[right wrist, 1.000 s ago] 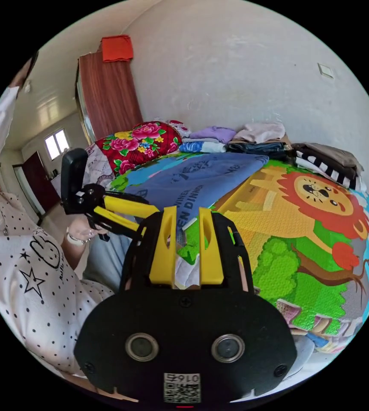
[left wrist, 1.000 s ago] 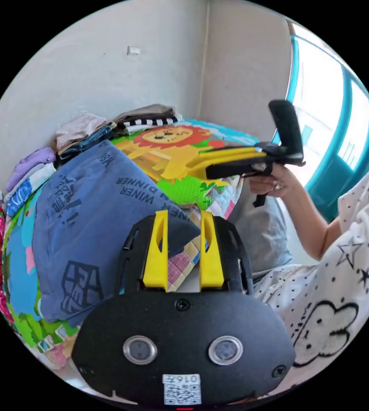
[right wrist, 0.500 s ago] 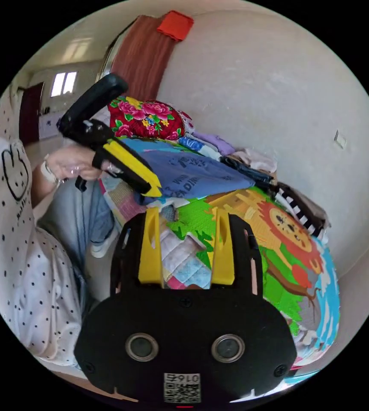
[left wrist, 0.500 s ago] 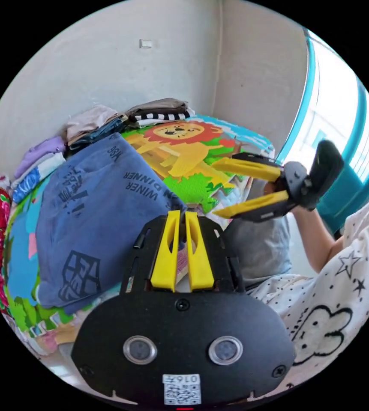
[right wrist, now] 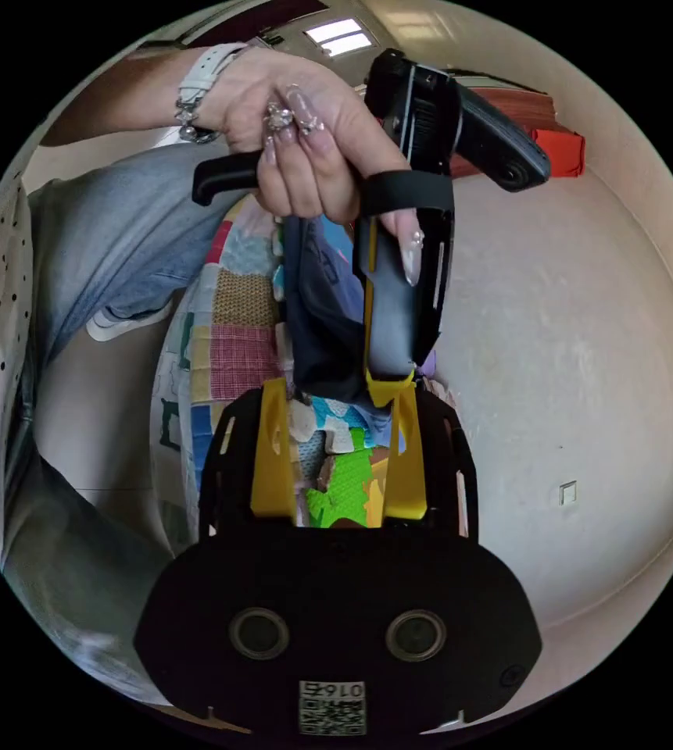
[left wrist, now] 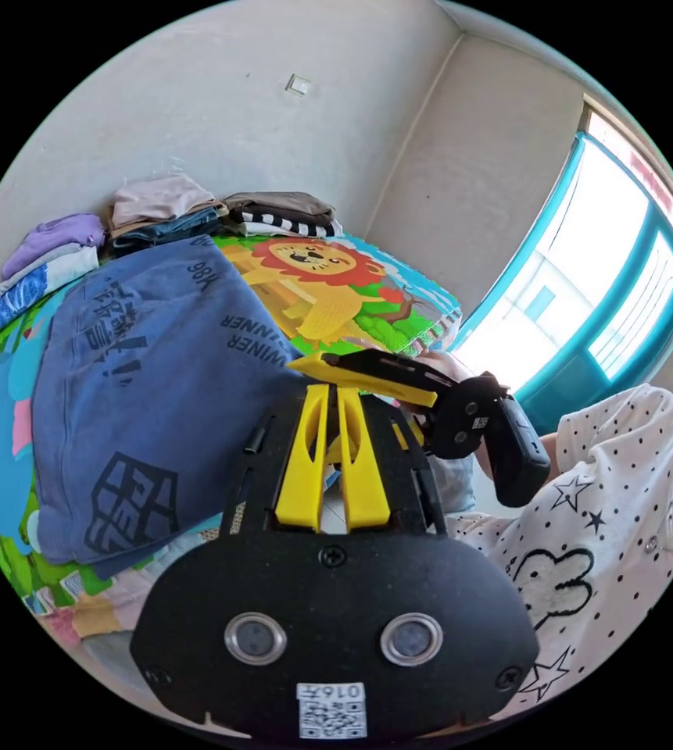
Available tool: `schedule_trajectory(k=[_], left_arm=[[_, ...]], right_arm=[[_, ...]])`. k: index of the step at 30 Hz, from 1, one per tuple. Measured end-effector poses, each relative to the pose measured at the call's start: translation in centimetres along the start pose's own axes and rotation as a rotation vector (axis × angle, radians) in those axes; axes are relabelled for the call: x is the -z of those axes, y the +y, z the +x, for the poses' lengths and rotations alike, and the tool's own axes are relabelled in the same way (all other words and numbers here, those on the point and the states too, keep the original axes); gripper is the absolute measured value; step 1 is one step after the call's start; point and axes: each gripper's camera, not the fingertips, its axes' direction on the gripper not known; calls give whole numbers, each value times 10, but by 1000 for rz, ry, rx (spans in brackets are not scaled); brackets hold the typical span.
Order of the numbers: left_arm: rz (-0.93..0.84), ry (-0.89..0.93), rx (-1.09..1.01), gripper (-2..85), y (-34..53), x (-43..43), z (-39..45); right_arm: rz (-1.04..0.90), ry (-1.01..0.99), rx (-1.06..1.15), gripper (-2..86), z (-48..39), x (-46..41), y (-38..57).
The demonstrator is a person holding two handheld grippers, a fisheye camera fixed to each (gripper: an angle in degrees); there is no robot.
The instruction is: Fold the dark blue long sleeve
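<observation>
Lion mat (left wrist: 328, 289) under blue long sleeve (left wrist: 148, 367), beside left claw (left wrist: 334, 398).

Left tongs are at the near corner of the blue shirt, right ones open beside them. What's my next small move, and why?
Probably nudge the right tongs forward and shut them on the hem. The left tongs look shut on the near corner of the dark blue long sleeve, and in the right gripper view that cloth sits just past the open jaws' tips.
</observation>
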Motion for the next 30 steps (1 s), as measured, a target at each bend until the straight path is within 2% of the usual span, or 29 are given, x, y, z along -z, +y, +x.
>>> schedule_trajectory(k=[5, 9, 12, 14, 17, 22, 27, 29, 30], left_arm=[[9, 45, 25, -3, 4, 1, -1], [18, 71, 46, 34, 22, 12, 4], [138, 210, 30, 70, 50, 38, 4], [210, 213, 24, 86, 67, 53, 3], [253, 19, 19, 116, 88, 67, 8], [300, -474, -173, 132, 95, 66, 60], [173, -523, -272, 136, 77, 22, 85], [131, -605, -302, 136, 69, 2, 93], [98, -713, -310, 136, 65, -11, 97]], right_arm=[[14, 36, -3, 167, 0, 4, -11], [8, -51, -19, 107, 12, 12, -19], [30, -54, -89, 57, 25, 18, -21], [54, -92, -162, 43, 40, 24, -22], [99, -205, -354, 31, 78, 28, -16], [141, -362, -627, 22, 138, 32, 2], [151, -377, -729, 20, 173, 40, 6], [150, -369, -737, 20, 183, 44, 5], [145, -360, -734, 20, 189, 47, 4]])
